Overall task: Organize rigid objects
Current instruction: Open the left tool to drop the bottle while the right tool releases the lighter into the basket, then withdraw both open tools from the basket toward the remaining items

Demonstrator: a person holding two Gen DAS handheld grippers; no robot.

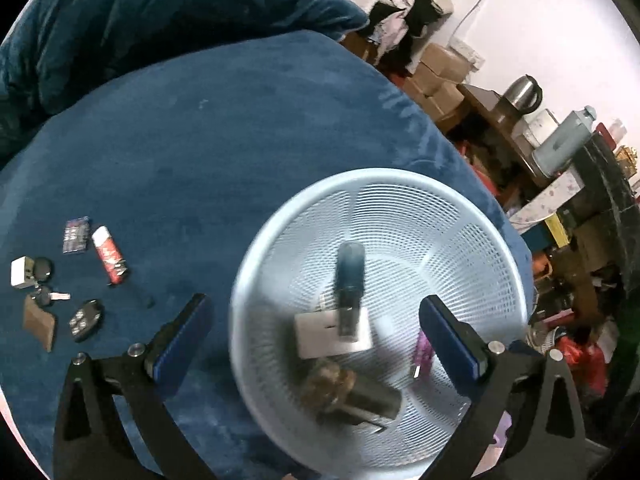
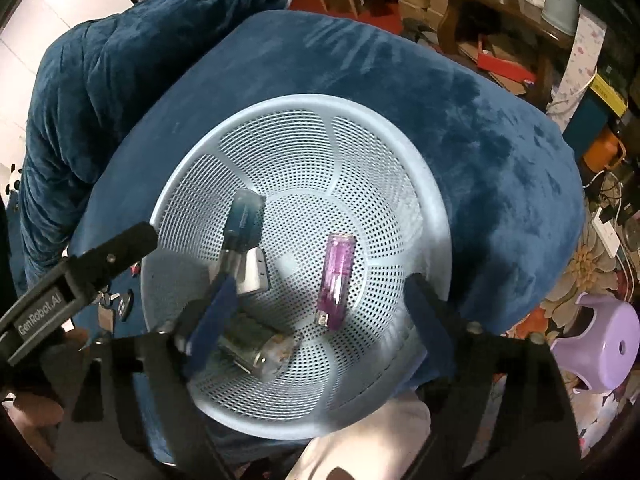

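Observation:
A pale blue mesh basket (image 1: 360,174) (image 2: 300,100) sits on a blue plush cushion (image 1: 200,140). Inside it lie a dark teal lighter (image 1: 350,280) (image 2: 244,220), blurred in the left wrist view, a silver-white lighter (image 1: 332,332) (image 2: 252,270), a purple lighter (image 1: 422,354) (image 2: 336,280) and a metal cylinder (image 1: 352,396) (image 2: 256,350). My left gripper (image 1: 320,332) hangs open over the basket with nothing between its pads. My right gripper (image 2: 320,312) is also open above the basket, clear of the purple lighter. On the cushion to the left lie a red lighter (image 1: 108,254), a black key fob (image 1: 86,320) and keys (image 1: 52,296).
A small blue pack (image 1: 76,234), a white box (image 1: 22,274) and a brown tag (image 1: 40,326) lie by the keys. A heaped blue blanket (image 1: 120,20) is behind. A cluttered wooden table (image 1: 488,100) and a purple stool (image 2: 604,344) stand to the right.

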